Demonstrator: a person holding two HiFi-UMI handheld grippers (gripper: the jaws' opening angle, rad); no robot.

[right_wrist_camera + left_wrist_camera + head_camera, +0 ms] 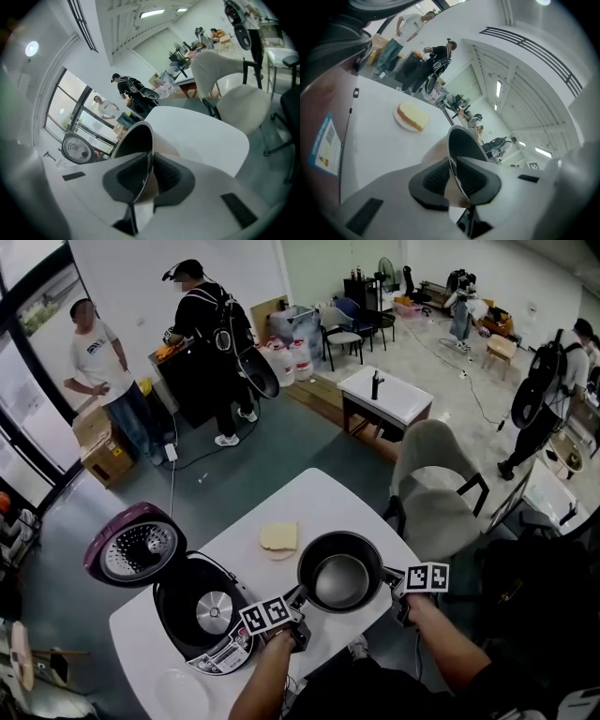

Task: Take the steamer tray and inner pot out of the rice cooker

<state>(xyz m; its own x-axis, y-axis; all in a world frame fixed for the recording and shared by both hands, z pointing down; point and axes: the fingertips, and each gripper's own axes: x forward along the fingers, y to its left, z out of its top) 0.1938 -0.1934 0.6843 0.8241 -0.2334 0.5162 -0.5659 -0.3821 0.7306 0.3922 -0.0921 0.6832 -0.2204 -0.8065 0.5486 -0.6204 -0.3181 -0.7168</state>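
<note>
My left hand-held gripper [298,598] and right hand-held gripper [390,579] each pinch the rim of the inner pot [340,573] on opposite sides. The pot is bare inside and out of the open rice cooker [202,613], just right of it over the desk [309,491]. A small plate [281,554] holds a pale yellow slice.

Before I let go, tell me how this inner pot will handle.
The inner pot looks like rigid thin metal, so it likely keeps shape. Its glossy thin rim, pinched by the left gripper and right gripper, may slip. Empty, it is probably light.
</note>
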